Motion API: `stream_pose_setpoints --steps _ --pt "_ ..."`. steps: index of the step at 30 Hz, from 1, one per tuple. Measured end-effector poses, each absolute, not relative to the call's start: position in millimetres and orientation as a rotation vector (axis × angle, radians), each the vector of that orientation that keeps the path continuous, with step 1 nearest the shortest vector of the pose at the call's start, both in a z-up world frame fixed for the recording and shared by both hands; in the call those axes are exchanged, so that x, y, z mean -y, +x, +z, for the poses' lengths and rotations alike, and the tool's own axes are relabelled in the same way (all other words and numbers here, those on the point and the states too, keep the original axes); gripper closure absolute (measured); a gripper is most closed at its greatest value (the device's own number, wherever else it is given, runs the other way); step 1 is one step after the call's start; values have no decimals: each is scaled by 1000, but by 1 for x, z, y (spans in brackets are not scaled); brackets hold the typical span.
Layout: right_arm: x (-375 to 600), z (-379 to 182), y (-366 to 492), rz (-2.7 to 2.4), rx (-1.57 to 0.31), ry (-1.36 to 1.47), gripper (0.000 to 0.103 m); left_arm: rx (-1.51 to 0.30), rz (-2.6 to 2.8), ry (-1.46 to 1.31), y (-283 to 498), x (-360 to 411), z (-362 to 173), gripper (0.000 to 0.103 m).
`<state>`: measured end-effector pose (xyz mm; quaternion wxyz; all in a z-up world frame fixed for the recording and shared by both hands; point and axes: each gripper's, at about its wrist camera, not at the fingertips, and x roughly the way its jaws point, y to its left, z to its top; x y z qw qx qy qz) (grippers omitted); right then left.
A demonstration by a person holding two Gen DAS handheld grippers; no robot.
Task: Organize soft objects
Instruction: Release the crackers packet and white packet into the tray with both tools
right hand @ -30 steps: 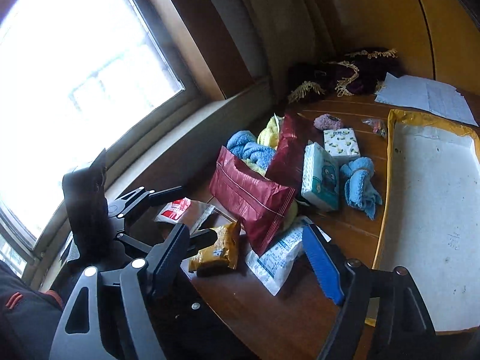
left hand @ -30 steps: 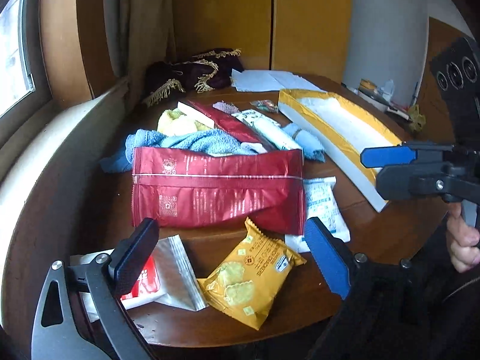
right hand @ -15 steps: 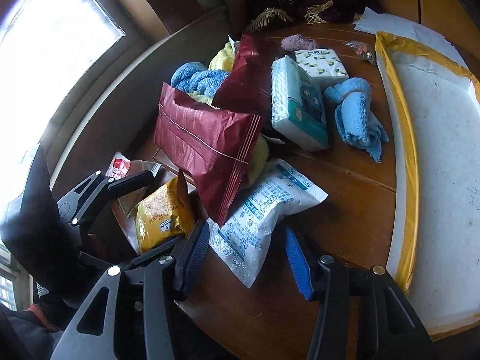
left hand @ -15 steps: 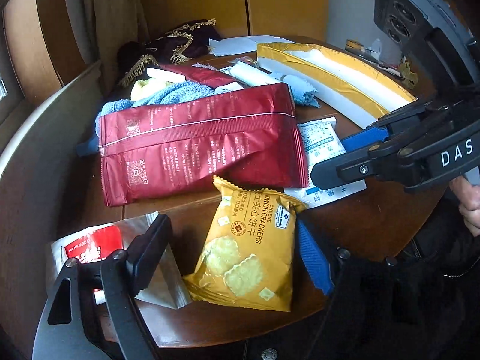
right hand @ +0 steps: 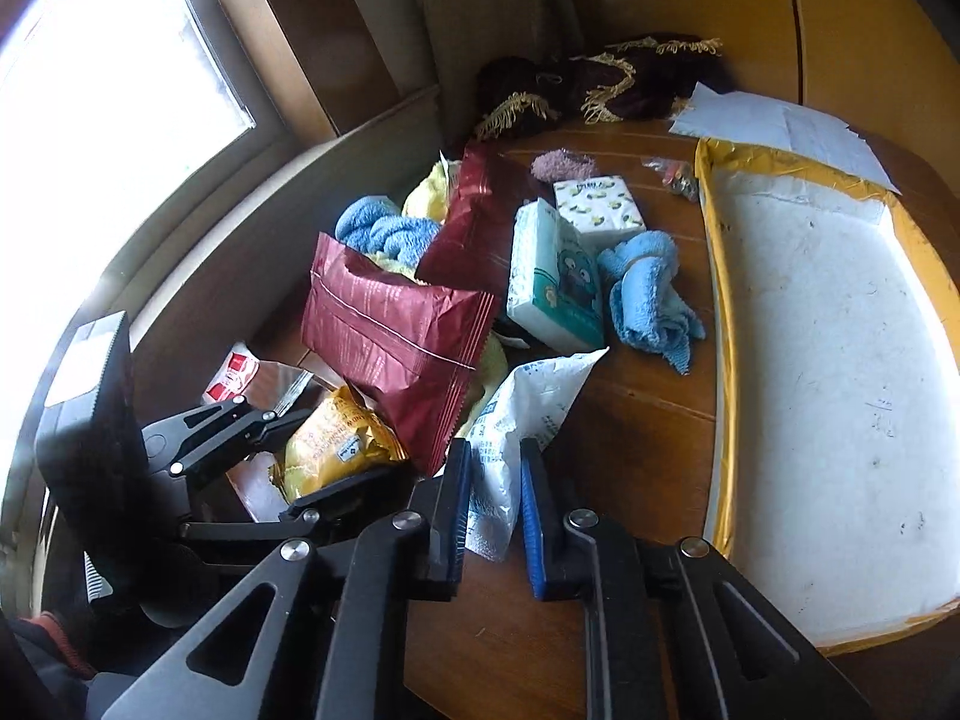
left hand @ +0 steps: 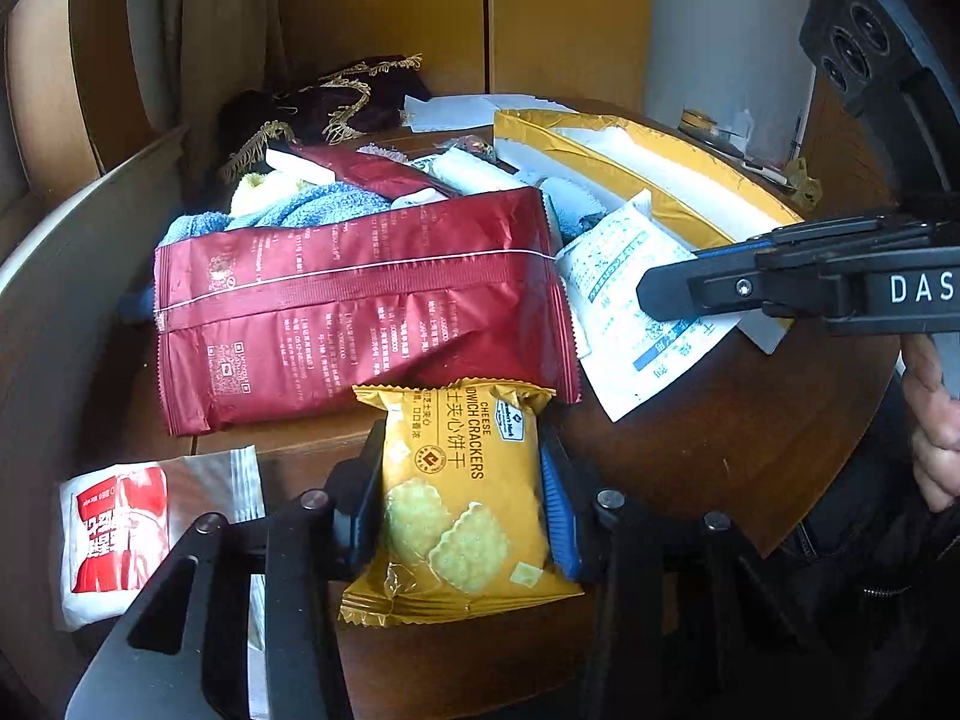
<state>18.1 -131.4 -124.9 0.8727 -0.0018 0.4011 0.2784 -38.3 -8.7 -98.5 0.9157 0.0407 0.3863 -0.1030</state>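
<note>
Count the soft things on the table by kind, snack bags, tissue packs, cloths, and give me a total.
Dark red foil snack bags: 2
Yellow cheese cracker packet: 1, in the left gripper
White printed pouch: 1, in the right gripper
Red-and-white sachet: 1
Tissue packs: 2
Blue towel cloths: 2
Yellow cloth: 1
Total: 10

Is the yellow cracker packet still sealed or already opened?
Sealed, as far as shown: the yellow cracker packet has both crimped ends closed and looks puffy, squeezed by the left gripper.
</note>
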Motion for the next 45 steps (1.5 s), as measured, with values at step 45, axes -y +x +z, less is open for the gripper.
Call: stream_pose_setpoints --steps 45 --pt "314 -141 82 260 -693 322 88 -875 -354 -180 141 130 -68 61"
